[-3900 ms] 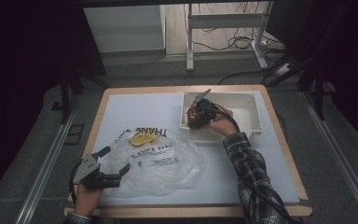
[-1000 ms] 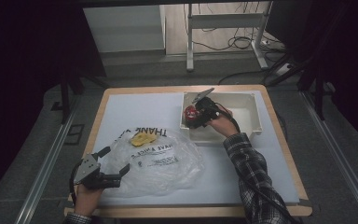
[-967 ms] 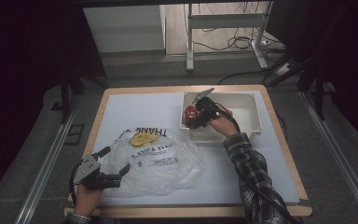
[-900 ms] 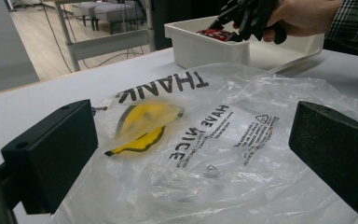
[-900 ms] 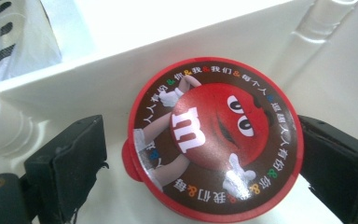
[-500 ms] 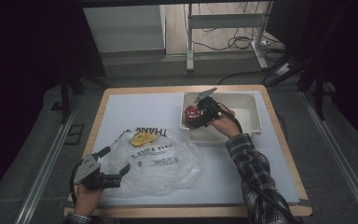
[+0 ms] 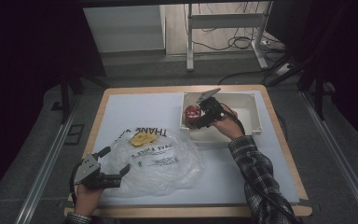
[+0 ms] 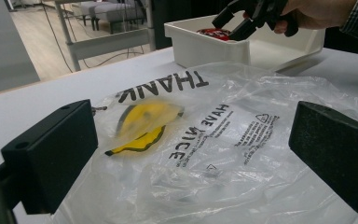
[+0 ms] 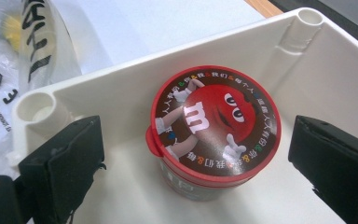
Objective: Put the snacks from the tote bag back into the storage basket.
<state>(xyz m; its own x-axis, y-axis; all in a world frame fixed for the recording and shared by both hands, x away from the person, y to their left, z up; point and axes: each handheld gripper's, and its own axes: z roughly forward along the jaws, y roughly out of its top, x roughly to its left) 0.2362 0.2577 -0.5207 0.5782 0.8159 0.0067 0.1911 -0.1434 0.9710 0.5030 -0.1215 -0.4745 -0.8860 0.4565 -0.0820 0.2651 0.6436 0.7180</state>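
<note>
A round tub with a red candy-character lid (image 9: 214, 128) stands upright in the near-left corner of a white bin (image 9: 121, 84). My right gripper (image 9: 196, 163) is open just above it, one jaw on either side of the lid, not touching. From above, the tub (image 7: 192, 113) sits at the bin's (image 7: 256, 116) left end with the right gripper (image 7: 204, 114) over it. A clear plastic bag (image 7: 154, 161) printed with black letters lies flat, a yellow item (image 7: 142, 138) inside. My left gripper (image 7: 114, 175) is open at the bag's near-left edge; the bag (image 8: 205, 154) lies between its jaws.
The white mat (image 7: 135, 107) covers a wooden table (image 7: 191, 211). Dark floor and metal rails (image 7: 42, 172) flank both sides. A table frame with cables (image 7: 223, 28) stands beyond the far edge.
The right gripper has shifted slightly left over the tub inside the bin. The left gripper and the bag have not moved.
</note>
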